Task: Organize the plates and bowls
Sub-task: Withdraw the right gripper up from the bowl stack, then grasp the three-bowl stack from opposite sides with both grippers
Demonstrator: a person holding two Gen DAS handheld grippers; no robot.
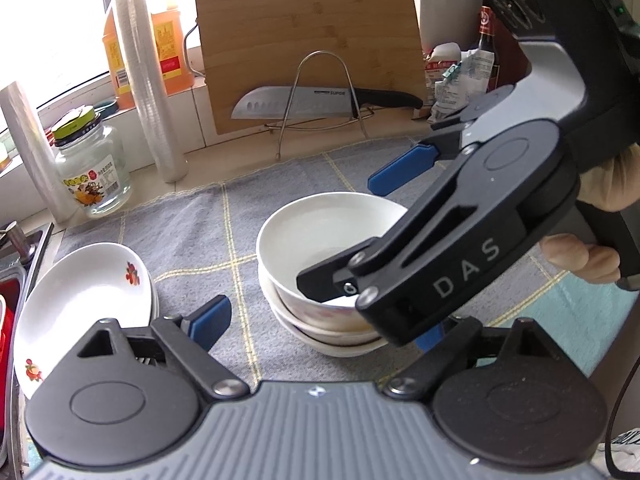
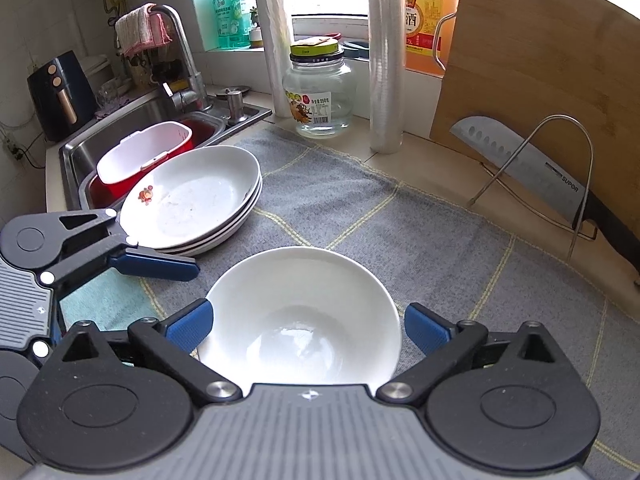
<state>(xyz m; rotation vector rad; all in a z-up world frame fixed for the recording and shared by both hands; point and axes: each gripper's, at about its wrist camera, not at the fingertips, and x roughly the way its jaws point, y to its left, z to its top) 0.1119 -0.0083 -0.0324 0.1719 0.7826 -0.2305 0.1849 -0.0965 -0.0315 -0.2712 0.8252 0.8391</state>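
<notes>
A stack of white bowls (image 1: 320, 240) stands on the grey checked cloth (image 1: 192, 232). My right gripper (image 2: 308, 320) is open, its blue pads on either side of the top bowl (image 2: 300, 308) and just clear of the rim. From the left wrist view the right gripper (image 1: 340, 232) straddles that bowl from the right, with a person's hand (image 1: 580, 260) behind it. My left gripper (image 1: 322, 324) is open low in front of the stack, its left pad apart from the bowls and its right pad partly hidden. Flower-printed white plates (image 2: 192, 200) are stacked at the left.
A bamboo cutting board (image 1: 308, 40) and a knife (image 1: 292, 100) on a wire rack stand at the back. A glass jar (image 2: 320, 92), cling-film rolls (image 2: 386, 60) and an orange bottle (image 1: 140, 48) line the sill. A sink (image 2: 120, 132) with a red tub lies left of the plates.
</notes>
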